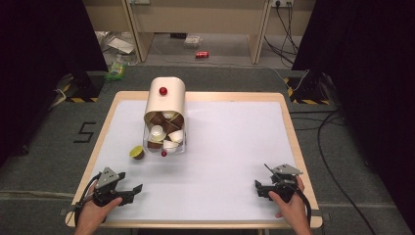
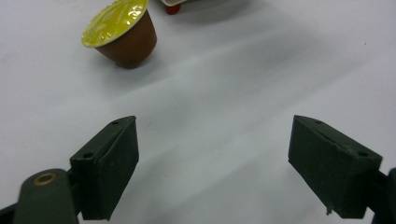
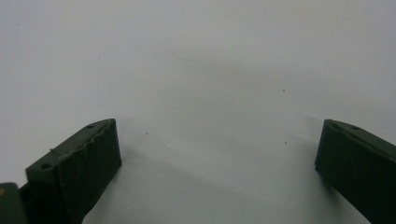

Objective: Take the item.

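Note:
A cream dispenser [image 1: 165,115] with a red knob stands at the table's back left; its clear lower part holds several brown and white coffee capsules. One brown capsule with a yellow foil lid [image 1: 137,152] [image 2: 120,33] lies on its side just left of the dispenser's foot. My left gripper [image 1: 128,193] [image 2: 212,170] rests near the front left edge, open, with nothing between its jaws; the capsule lies ahead of it. My right gripper [image 1: 260,188] [image 3: 219,172] sits near the front right edge, open over bare white surface.
The white mat [image 1: 225,147] covers a wood-rimmed table [image 1: 292,137]. A small red ball [image 1: 164,153] sits at the dispenser's front. Beyond the table are a grey floor, cables [image 1: 328,142], dark curtains and a red can [image 1: 201,54].

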